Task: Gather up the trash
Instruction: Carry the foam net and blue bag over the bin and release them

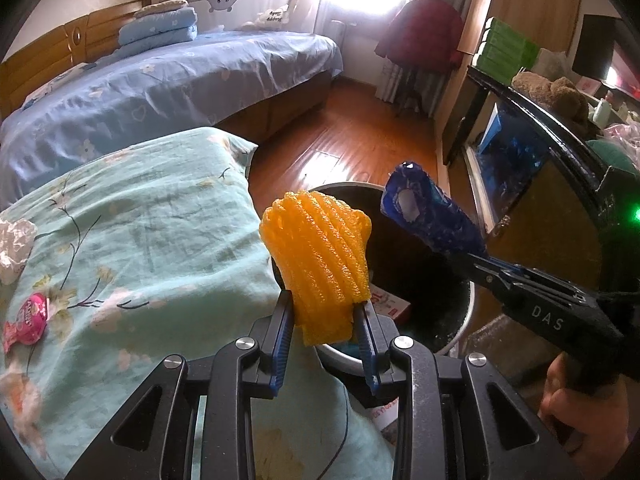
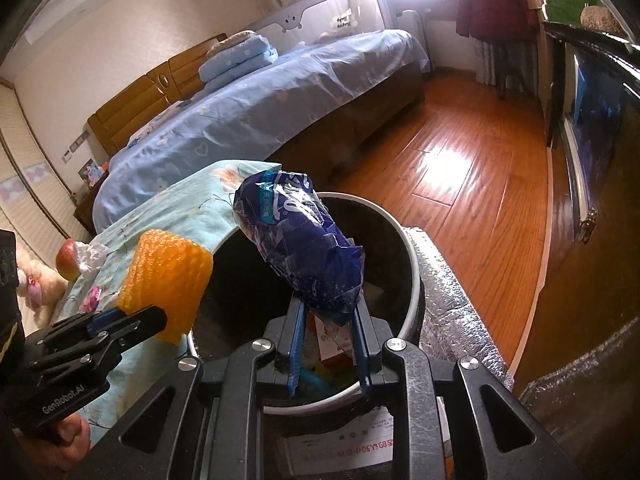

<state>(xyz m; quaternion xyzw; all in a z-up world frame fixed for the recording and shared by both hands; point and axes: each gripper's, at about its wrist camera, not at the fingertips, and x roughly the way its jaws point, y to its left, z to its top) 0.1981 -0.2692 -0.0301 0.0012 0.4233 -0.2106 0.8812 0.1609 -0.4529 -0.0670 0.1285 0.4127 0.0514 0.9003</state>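
Taking the bin (image 2: 412, 280) as the landmark, a table draped in a flowered green cloth (image 1: 140, 216) stands against its left side. On that cloth, well left of the bin, lie a crumpled clear wrapper (image 1: 14, 248) and a pink candy packet (image 1: 28, 320); the right wrist view also shows an apple (image 2: 67, 258) at the cloth's far left end.

Nearer the bin, the left gripper (image 1: 325, 312) pinches the lower end of an orange foam net (image 1: 316, 256). Its two fingers (image 1: 280, 344) press on either side of the net's base, and the rest of the net stands up beyond the fingertips, over the bin's left rim where the cloth meets it.

The bin is round, dark inside with a pale rim, and holds a red-and-white box (image 1: 390, 304) and other scraps.

Right of the net, the right gripper (image 2: 328, 312) clamps the crumpled tail of a blue plastic wrapper (image 2: 296, 232). The wrapper bulges out past the fingertips and hangs over the bin's open mouth, apart from the net.

Beyond the bin, a bed (image 1: 168, 80) with blue sheets fills the far side of the room.
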